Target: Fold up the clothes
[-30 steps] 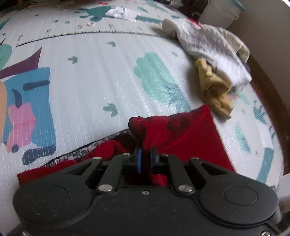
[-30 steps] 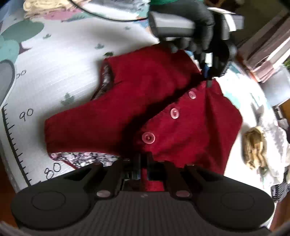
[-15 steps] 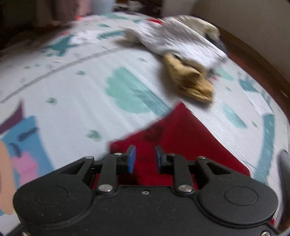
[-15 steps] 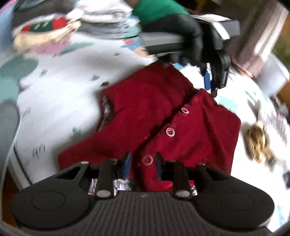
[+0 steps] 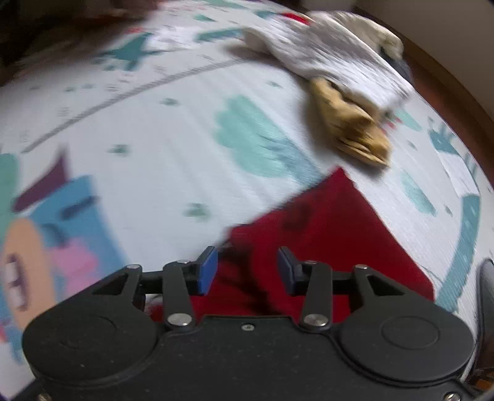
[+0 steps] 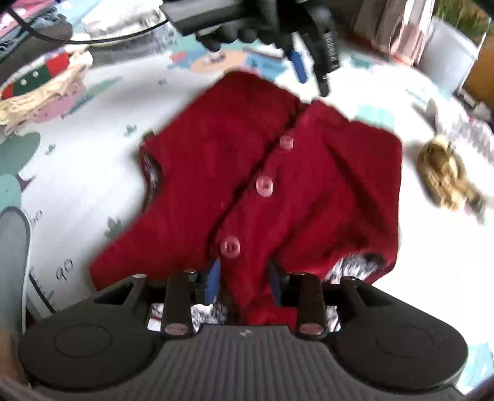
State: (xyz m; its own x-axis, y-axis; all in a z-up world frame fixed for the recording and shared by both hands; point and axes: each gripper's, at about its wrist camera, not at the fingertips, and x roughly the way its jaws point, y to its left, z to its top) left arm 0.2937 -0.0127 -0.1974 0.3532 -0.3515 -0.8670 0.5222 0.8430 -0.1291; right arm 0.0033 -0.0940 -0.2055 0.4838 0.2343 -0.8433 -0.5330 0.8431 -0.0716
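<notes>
A: Where's the garment?

B: Red buttoned vest point(image 6: 247, 191) lies spread flat on the patterned play mat point(image 5: 173, 148), button side up. Three pink buttons point(image 6: 264, 186) run in a line from the near hem toward the far edge, so that's its long axis, running straight away from the right gripper point(image 6: 244, 280).

A: Gripper states?

B: Right: blue pads apart, straddling the near hem just under the lowest button; cloth sits between them, not pinched. Left gripper point(image 5: 247, 270): pads spread wide too, nothing held, hovering over the opposite end of the vest point(image 5: 324, 234). In the right wrist view it hangs above the far edge in a black-gloved hand point(image 6: 240, 27).

A: So what does the next move turn on?

B: My guess: each gripper is at one end of the button line, facing the other. Right is nearer the hem, left nearer the far edge. A fold probably takes a side or an end across that axis.

A: Anything unclear?

B: Both views motion-blurred. Near hem hides under the right gripper's body, with patterned lining peeking out. Can't tell neck from hem for sure. Off to the side are a crumpled tan cloth point(image 5: 352, 129) and a white quilted garment point(image 5: 339, 58), well apart from the vest.
</notes>
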